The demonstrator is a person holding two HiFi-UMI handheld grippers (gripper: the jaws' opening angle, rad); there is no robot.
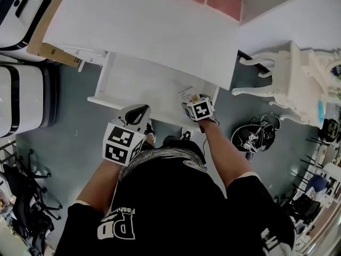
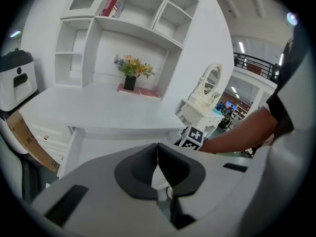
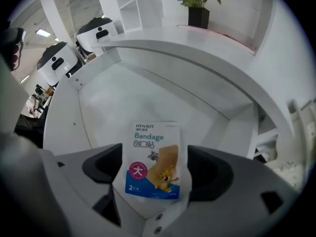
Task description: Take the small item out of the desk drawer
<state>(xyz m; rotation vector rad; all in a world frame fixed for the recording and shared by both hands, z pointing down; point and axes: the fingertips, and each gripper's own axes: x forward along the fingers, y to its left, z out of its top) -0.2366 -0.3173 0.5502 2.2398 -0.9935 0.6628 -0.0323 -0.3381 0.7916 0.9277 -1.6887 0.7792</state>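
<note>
Right gripper (image 3: 157,174) aimed steeply down into open desk drawer (image 1: 133,79), claw wide, straddling bandage packet (image 3: 154,152) lying flat at drawer's 4 o'clock corner, likely lining up pinch. Left gripper (image 2: 159,169) closed on nothing, parked at 9 o'clock.

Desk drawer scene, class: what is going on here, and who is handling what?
A person with a gripper in each hand stands at a white desk whose drawer is pulled out. The right gripper points down into the drawer, its fingers apart on either side of a small bandage packet lying on the drawer floor; they do not press on it. The left gripper, fingers together and empty, hangs near the drawer's front.
</note>
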